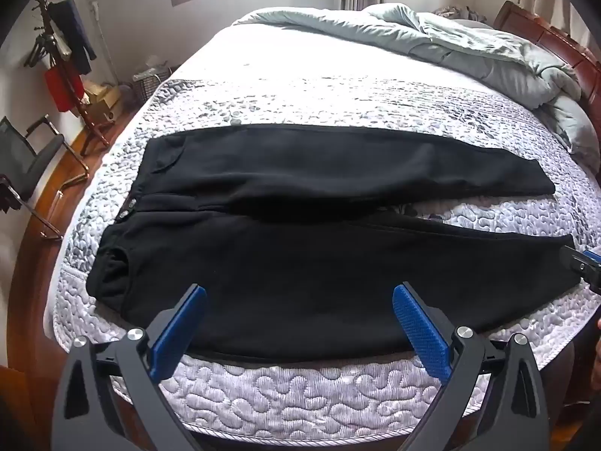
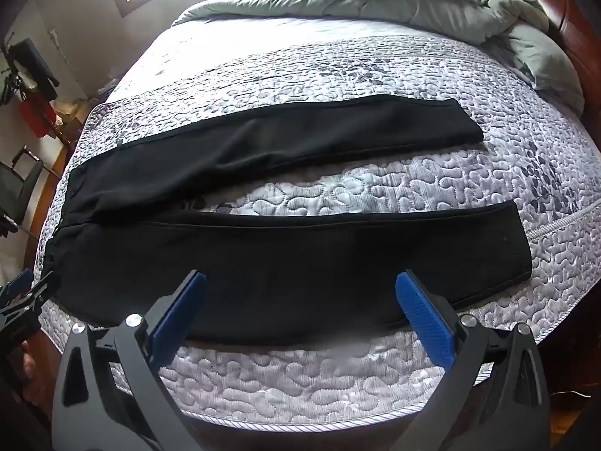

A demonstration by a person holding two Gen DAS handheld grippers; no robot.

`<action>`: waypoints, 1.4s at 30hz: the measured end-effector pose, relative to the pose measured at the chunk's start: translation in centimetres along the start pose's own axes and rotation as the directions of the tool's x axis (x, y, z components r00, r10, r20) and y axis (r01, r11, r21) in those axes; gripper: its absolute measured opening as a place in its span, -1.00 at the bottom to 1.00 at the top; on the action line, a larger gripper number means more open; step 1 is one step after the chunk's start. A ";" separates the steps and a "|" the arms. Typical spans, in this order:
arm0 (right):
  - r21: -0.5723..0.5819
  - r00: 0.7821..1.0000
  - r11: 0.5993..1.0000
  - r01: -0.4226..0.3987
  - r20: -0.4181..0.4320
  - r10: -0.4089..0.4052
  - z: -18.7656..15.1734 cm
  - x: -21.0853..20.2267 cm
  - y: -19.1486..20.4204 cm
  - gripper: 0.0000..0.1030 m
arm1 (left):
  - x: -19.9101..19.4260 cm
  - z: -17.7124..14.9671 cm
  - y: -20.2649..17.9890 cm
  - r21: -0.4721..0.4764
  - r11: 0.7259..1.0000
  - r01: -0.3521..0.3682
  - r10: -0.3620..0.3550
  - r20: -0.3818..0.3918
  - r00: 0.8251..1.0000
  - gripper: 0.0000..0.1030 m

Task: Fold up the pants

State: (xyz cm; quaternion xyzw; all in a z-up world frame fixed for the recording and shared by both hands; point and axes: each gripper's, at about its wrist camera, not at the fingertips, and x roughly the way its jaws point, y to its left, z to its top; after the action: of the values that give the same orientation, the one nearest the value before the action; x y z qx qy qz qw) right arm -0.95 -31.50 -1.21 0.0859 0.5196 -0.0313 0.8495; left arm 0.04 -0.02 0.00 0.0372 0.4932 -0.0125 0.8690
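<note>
Black, soft fleece pants (image 1: 300, 225) spread flat across a grey-and-white quilted bedspread (image 1: 300, 391), waistband to the left, both legs running to the right with a wedge of quilt showing between them. Left gripper (image 1: 298, 300) with blue ribbed pads (image 1: 420, 330) spread wide apart, nothing between them, tilted down over the near leg by the hip. Right gripper (image 2: 300, 289), jaws likewise fully apart and empty, hanging over the near leg (image 2: 300, 259) toward its cuff end. Crumpled pale green duvet (image 1: 469, 49) heaped at the far side by a reddish wooden headboard (image 1: 556, 45). Coat stand (image 1: 67, 67) and black chair (image 1: 30, 158) on the floor at left.
</note>
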 end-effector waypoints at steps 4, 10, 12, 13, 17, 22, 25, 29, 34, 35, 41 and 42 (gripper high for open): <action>0.025 1.000 1.000 0.012 0.005 -0.012 -0.1 -0.4 0.3 0.95 | -0.8 0.4 -0.5 0.008 1.000 -0.013 0.013 0.028 1.000 0.93; 0.040 1.000 0.999 0.001 -0.009 -0.001 0.2 0.6 -1.0 0.95 | -1.2 1.2 -1.6 0.024 1.000 -0.009 0.009 0.013 1.000 0.93; 0.039 1.000 0.999 0.004 -0.008 -0.004 0.7 0.4 -1.0 0.95 | -0.7 1.4 -1.1 0.022 1.000 0.010 -0.010 0.010 1.000 0.93; 0.039 1.000 0.999 0.004 -0.007 -0.004 0.8 0.5 -1.0 0.95 | -0.6 1.4 -1.2 0.024 1.000 0.012 -0.012 0.010 1.000 0.93; 0.034 1.000 0.999 0.007 -0.009 -0.007 0.8 0.6 -0.8 0.95 | -0.3 1.4 -1.3 0.026 1.000 0.017 -0.017 0.009 1.000 0.93; 0.028 1.000 1.000 0.005 -0.013 -0.005 0.7 0.8 -0.7 0.95 | 0.0 1.4 -1.3 0.020 1.000 0.016 -0.017 0.007 1.000 0.93; 0.028 1.000 1.000 0.003 -0.012 -0.003 0.8 0.8 -0.6 0.95 | 0.0 1.5 -1.2 0.021 1.000 0.018 -0.018 0.006 1.000 0.93; 0.029 1.000 1.000 0.005 -0.010 -0.005 0.8 0.8 -0.7 0.95 | 0.0 1.5 -1.2 0.022 1.000 0.016 -0.016 0.008 1.000 0.93; 0.028 1.000 1.000 0.005 -0.011 -0.005 0.8 0.9 -0.7 0.95 | 0.1 1.5 -1.2 0.026 1.000 0.013 -0.013 0.008 1.000 0.93; 0.027 1.000 1.000 0.005 -0.012 -0.005 0.8 0.9 -0.7 0.95 | 0.0 1.5 -1.2 0.025 1.000 0.015 -0.015 0.008 1.000 0.93; 0.021 1.000 1.000 -0.002 -0.010 0.002 0.8 1.0 -0.5 0.95 | 0.0 1.6 -1.3 0.026 1.000 0.014 -0.015 0.011 1.000 0.93; 0.019 1.000 1.000 -0.001 -0.011 0.001 0.8 1.1 -0.5 0.95 | 0.0 1.6 -1.3 0.026 1.000 0.015 -0.015 0.010 1.000 0.93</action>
State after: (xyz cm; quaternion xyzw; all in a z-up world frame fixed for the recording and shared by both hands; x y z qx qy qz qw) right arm 0.18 -32.10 -1.84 0.0946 0.5238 -0.0355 0.8458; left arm 1.30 -1.47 0.74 0.0445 0.4888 -0.0256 0.8709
